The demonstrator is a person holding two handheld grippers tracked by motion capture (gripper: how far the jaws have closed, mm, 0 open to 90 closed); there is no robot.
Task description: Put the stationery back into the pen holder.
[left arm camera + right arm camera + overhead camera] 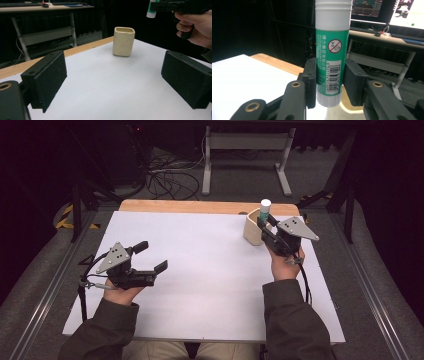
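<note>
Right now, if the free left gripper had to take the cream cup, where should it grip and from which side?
Likely from above: cream cup stands upright, mouth open. Left gripper could put one jaw inside and pinch one flat wall near the rim, clear of the glue stick held over it.

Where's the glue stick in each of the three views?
High view: glue stick upper right, upright in the right gripper, above the cup.
Left gripper view: top right corner.
Right gripper view: centre, between the jaws.
Shared landmark: the cup.
</note>
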